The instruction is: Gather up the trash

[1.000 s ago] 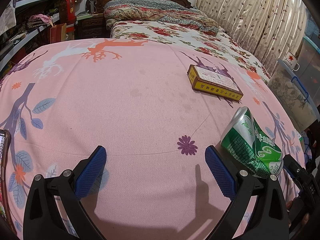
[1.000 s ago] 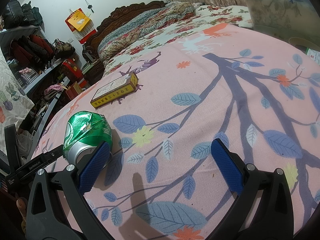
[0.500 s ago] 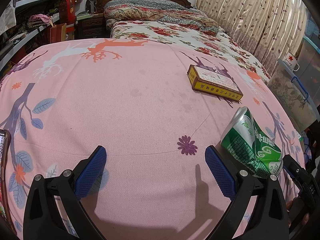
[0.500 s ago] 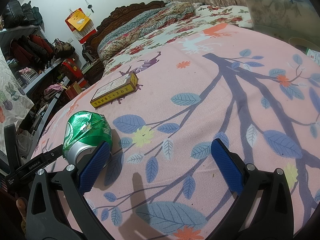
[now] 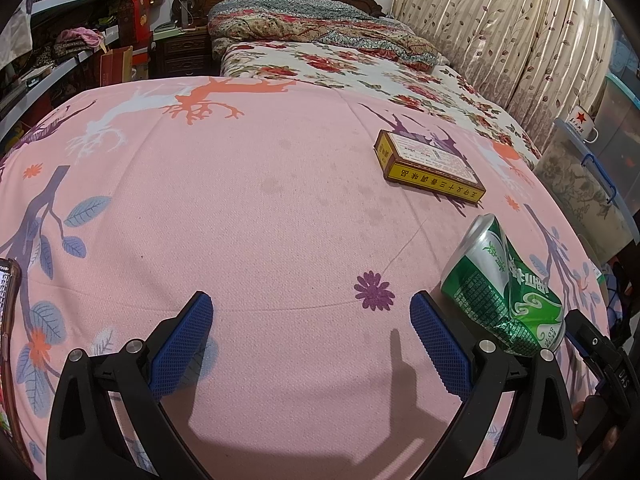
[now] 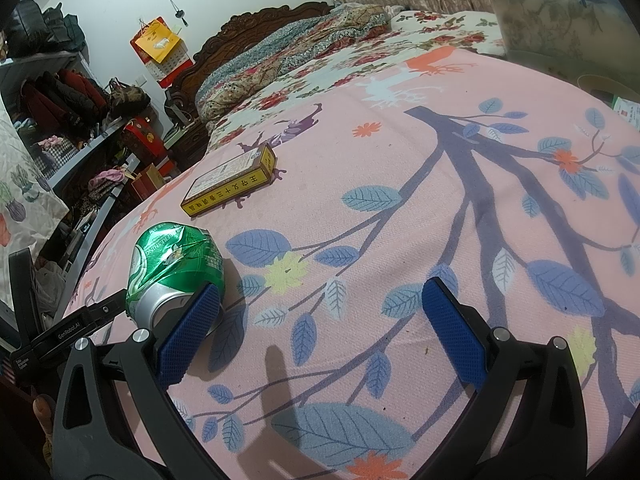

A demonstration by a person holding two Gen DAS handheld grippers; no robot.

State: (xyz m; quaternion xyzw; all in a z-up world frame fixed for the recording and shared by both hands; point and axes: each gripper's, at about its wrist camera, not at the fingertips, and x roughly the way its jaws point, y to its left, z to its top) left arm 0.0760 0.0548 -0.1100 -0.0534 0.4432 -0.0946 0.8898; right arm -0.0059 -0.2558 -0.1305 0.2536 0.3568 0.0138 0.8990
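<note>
1. Nothing's collected yet: left gripper [image 5: 306, 336] and right gripper [image 6: 320, 330] both sit at the bottom of frame, spread wide, holding nothing.
2. The crushed green can [image 5: 502, 294] lies lower right on the pink sheet [image 5: 240, 208], just outside the left gripper's fingers (easy first grab, I'd guess).
3. The yellow box [image 5: 430, 170] sits further back, upper right, untouched.

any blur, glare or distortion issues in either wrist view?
Left wrist: sharp, strong fisheye bowing, black corner vignette, glint on the crushed green can, gripper shadow on the pink sheet. Right wrist: same bowing, sharp, yellow box readable, no glare.
</note>
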